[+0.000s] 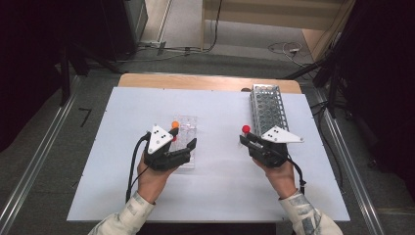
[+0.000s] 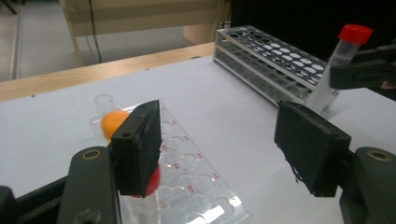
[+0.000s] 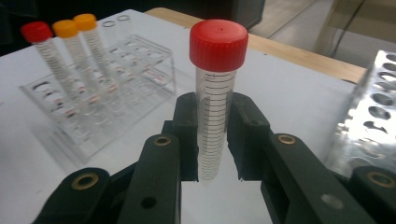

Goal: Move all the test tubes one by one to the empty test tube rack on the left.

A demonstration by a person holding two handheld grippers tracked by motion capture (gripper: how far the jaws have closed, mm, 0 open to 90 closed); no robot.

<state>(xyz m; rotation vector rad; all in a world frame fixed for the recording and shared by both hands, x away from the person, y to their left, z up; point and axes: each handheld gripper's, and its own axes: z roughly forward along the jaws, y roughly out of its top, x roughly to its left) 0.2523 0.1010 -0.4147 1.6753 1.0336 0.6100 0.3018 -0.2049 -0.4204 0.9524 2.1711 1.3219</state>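
My right gripper is shut on a clear graduated tube with a red cap, held upright above the white table. The high view has this gripper and its tube just left of the metal rack. My left gripper is open over the clear plastic rack. In the left gripper view its jaws stand wide apart with nothing between them, above the clear rack. An orange-capped tube and a red cap show by the left pad.
The clear rack holds a red-capped tube, two orange-capped tubes and uncapped ones behind. The perforated metal rack lies on the table's right side. A wooden edge runs along the table's far side.
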